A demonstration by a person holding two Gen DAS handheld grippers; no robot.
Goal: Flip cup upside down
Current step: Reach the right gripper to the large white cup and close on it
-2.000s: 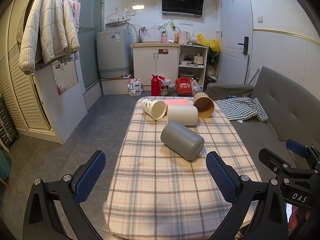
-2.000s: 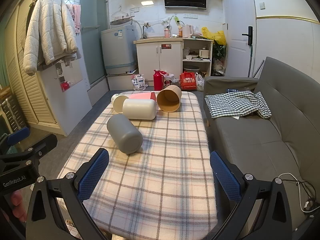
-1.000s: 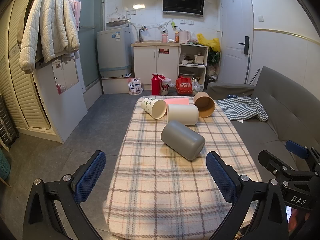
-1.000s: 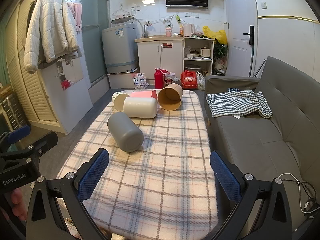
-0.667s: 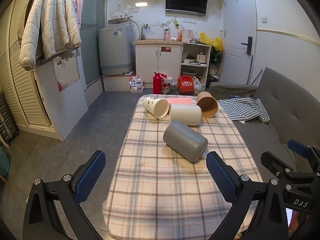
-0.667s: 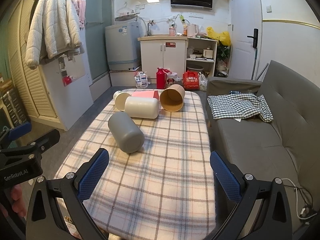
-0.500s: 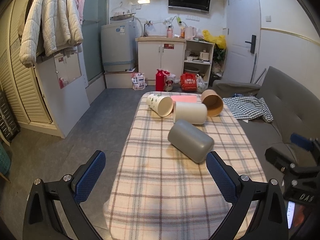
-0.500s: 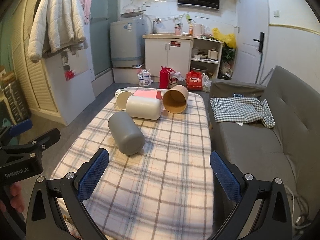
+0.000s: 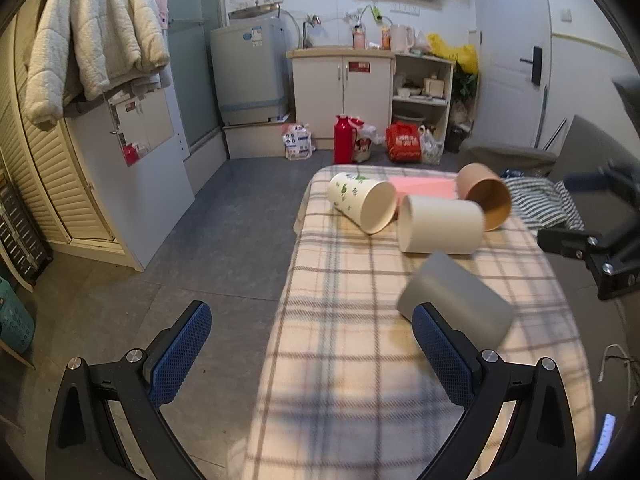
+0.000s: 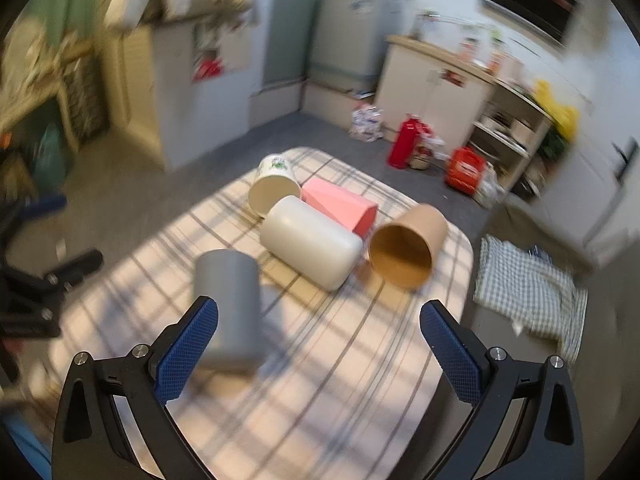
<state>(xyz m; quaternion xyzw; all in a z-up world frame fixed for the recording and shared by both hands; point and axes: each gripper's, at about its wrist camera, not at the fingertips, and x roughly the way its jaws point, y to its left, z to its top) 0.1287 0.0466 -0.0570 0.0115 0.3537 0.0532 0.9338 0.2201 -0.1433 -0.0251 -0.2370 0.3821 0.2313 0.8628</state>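
Observation:
Several cups lie on their sides on the plaid-covered table point(image 9: 340, 360). A grey cup point(image 9: 460, 300) is nearest, just beyond my left gripper's right finger; it also shows in the blurred right wrist view point(image 10: 228, 300). Behind it lie a cream cup point(image 9: 440, 230), a white printed cup point(image 9: 360, 202), a brown paper cup point(image 9: 484, 196) and a pink cup point(image 9: 424, 186). My left gripper point(image 9: 312, 356) is open and empty over the table's left edge. My right gripper point(image 10: 320, 348) is open and empty above the table, also seen at the left view's right edge point(image 9: 600, 240).
A grey sofa with a checked cloth point(image 9: 552, 204) runs along the table's right side. Open floor lies left of the table. A cabinet, a washing machine point(image 9: 248, 68) and a red flask point(image 9: 342, 140) stand at the back.
Both grippers moved forward toward the cups. The right gripper rose, swung left and tilted down fast, blurring its view. The cups have not moved.

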